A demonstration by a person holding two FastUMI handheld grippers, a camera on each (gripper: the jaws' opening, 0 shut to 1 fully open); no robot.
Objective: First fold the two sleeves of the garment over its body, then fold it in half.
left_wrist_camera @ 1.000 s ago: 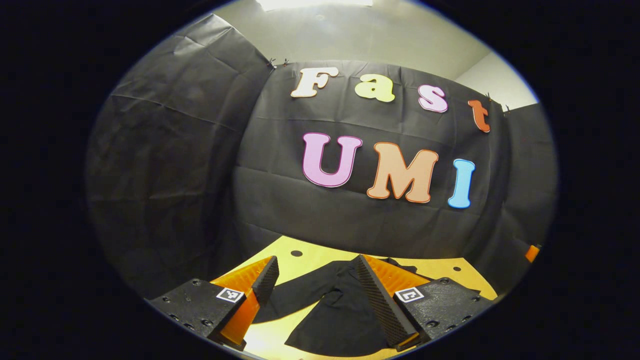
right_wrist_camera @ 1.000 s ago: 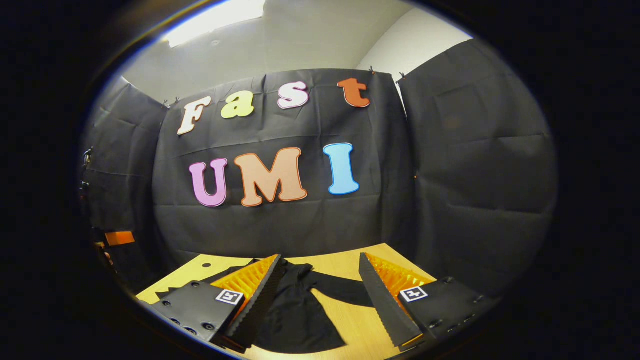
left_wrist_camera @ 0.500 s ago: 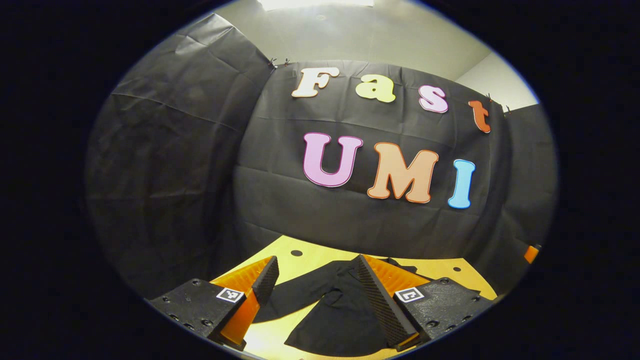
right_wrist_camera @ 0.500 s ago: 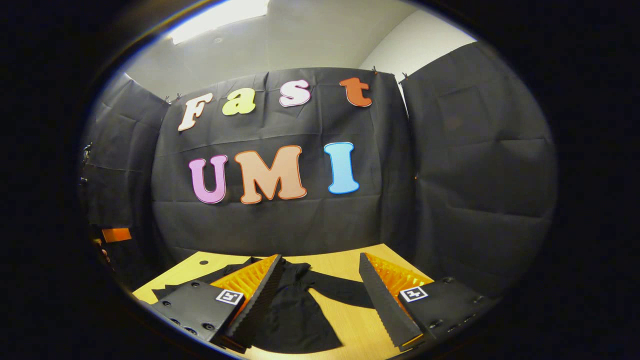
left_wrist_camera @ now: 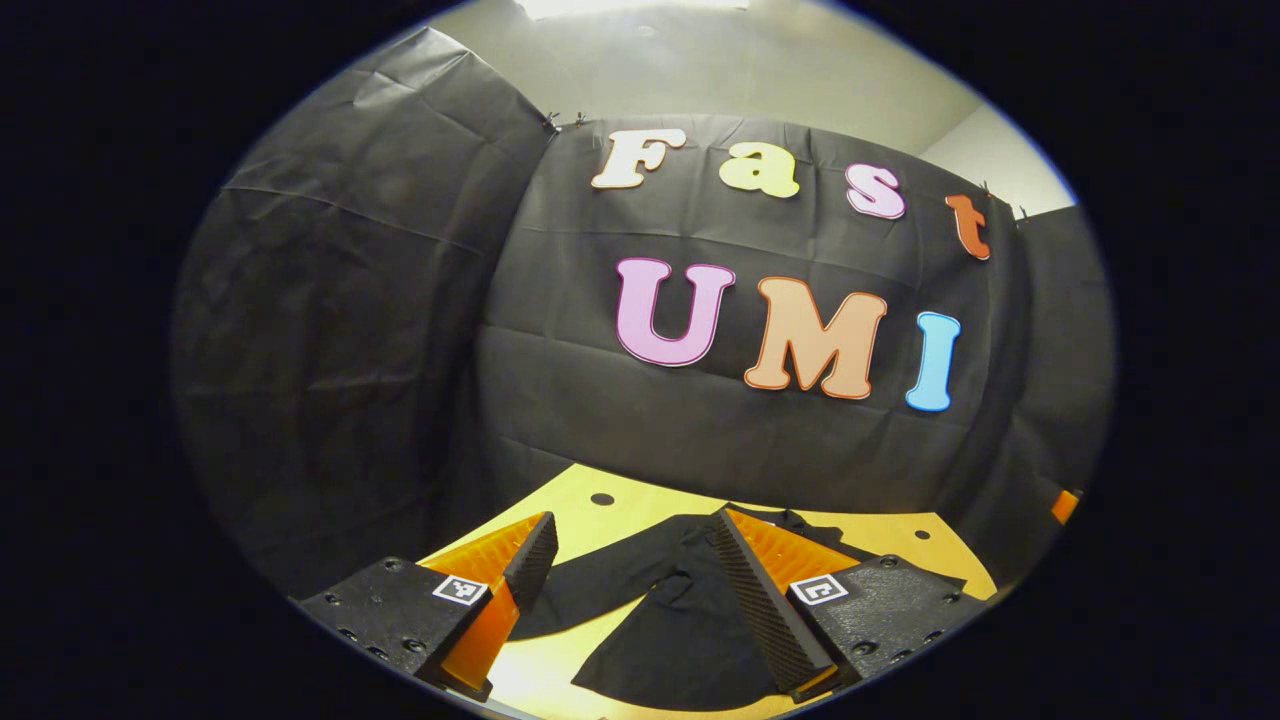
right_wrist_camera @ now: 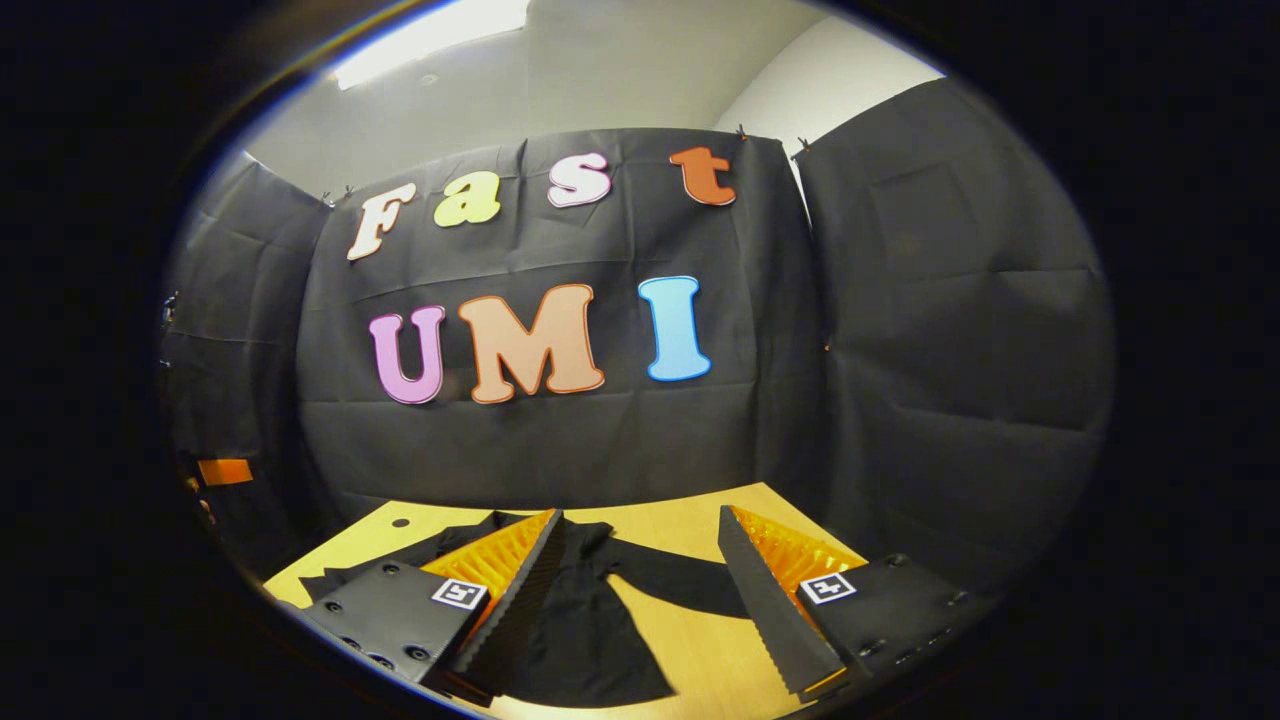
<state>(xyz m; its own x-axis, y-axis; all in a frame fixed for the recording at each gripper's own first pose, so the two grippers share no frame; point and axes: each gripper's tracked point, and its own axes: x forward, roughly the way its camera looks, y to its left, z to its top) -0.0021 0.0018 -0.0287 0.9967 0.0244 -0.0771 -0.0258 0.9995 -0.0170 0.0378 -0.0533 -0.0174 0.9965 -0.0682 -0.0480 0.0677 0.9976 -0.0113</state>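
A black long-sleeved garment (left_wrist_camera: 680, 620) lies flat on the yellow wooden table (left_wrist_camera: 580, 520), its sleeves spread out to both sides. In the left gripper view my left gripper (left_wrist_camera: 632, 535) hovers open above it, with one sleeve running between the fingers and nothing held. In the right gripper view the same garment (right_wrist_camera: 590, 630) lies under my right gripper (right_wrist_camera: 640, 525), which is open too, with the other sleeve (right_wrist_camera: 680, 585) stretching across the gap between its fingers.
Black cloth walls close the booth behind the table and on both sides. The tabletop (right_wrist_camera: 690, 525) has small round holes (left_wrist_camera: 602, 498) near its back edge. An orange part of the other gripper (right_wrist_camera: 224, 471) shows far left in the right gripper view.
Both views have tipped slightly downward, so the garment and table show a little more. The fingers' spacing is unchanged.
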